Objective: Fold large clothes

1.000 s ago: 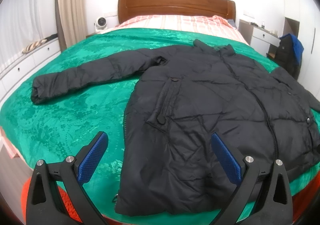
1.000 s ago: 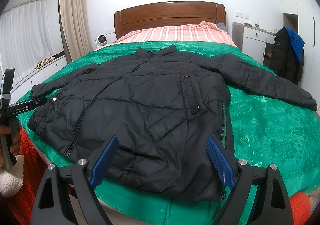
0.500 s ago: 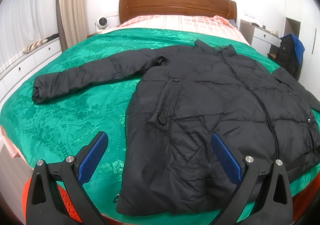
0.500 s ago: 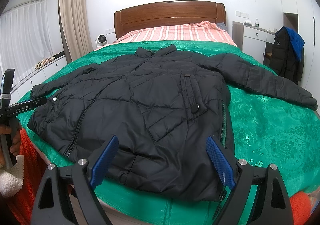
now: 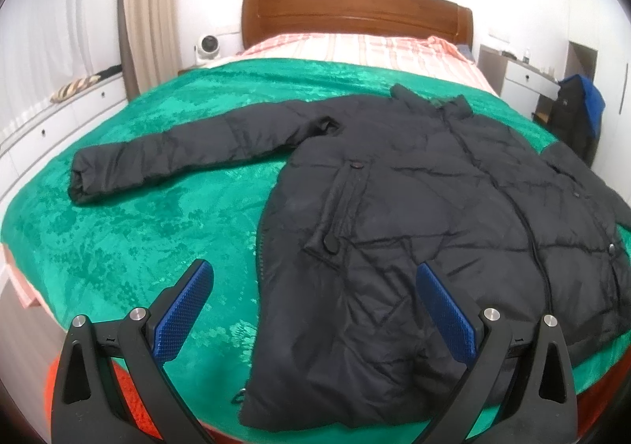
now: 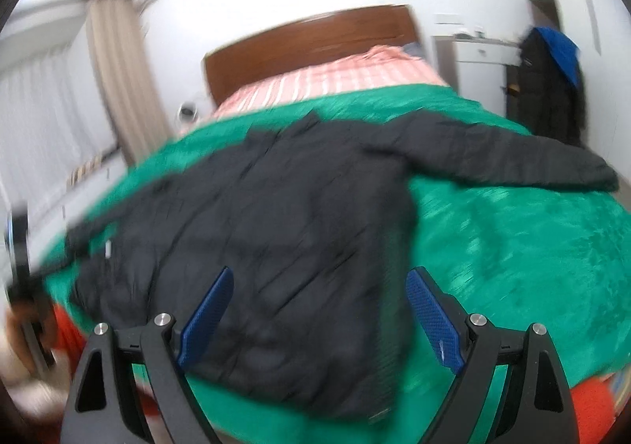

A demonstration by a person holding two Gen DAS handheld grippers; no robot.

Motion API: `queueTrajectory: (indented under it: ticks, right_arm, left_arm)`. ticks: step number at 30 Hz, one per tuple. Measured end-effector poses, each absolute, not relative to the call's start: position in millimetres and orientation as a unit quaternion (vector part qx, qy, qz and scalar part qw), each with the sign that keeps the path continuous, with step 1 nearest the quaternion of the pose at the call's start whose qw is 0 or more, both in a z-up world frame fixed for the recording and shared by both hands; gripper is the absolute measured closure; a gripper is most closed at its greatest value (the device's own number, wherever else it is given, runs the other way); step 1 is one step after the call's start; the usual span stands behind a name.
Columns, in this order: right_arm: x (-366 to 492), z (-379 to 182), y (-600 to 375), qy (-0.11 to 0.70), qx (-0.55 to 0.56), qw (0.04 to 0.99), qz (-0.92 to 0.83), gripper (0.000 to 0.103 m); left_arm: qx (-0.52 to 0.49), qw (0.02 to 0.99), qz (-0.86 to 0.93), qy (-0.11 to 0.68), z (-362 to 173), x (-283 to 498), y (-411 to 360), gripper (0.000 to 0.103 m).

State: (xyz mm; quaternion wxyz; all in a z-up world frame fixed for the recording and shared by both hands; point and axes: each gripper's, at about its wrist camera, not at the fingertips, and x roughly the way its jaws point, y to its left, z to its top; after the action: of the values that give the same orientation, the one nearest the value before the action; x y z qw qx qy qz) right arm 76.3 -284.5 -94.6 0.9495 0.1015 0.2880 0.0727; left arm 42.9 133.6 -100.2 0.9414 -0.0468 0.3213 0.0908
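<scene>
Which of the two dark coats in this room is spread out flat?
The black puffer jacket on the green bedspread, with both sleeves stretched sideways. The other dark coat hangs upright beside the white dresser, a blue garment draped over it.

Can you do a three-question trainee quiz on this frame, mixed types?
1. True or false: the jacket lies flat on the green bedspread with both sleeves spread out.
2. The left tool is: A) shut on the hem, B) open and holding nothing, C) shut on a sleeve.
3. Fill in: the right tool is ____ and empty.

Key: 1 true; 2 B; 3 open.
</scene>
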Motion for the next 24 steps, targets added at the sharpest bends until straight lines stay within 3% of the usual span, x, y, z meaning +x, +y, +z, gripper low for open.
queueTrajectory:
  ticks: [4,7,13,15,16,17,18,24]
  right_arm:
    - [118,-92,-388,0.293,0.205,0.934,-0.013,0.014]
    - [154,-120,-471,0.317,0.296,0.898,-0.069,0.016]
    - [185,-167,-575,0.251,0.5,0.817,-0.144,0.043]
    - [192,-174,-590,0.219,0.543,0.797,-0.15,0.046]
    - [197,-175,-595,0.217,0.546,0.795,-0.15,0.054]
    - [203,-174,-598,0.223,0.54,0.797,-0.157,0.076]
    - [207,-171,-599,0.237,0.524,0.799,-0.175,0.084]
    - [234,-82,-538,0.256,0.365,0.887,-0.123,0.091]
  left_arm:
    - [-0.059,0.939,0.089,0.327,-102,43,141,0.001]
    - [-0.075,0.938,0.092,0.325,-101,43,147,0.001]
    - [-0.072,0.936,0.102,0.329,-101,43,146,0.001]
    - [-0.066,0.935,0.104,0.332,-102,43,145,0.001]
    - [-0.064,0.934,0.106,0.334,-103,44,144,0.0]
    - [-0.063,0.933,0.107,0.337,-104,45,144,0.001]
    - [-0.063,0.933,0.107,0.339,-104,46,144,0.001]
    - [-0.08,0.933,0.102,0.335,-106,46,148,0.001]
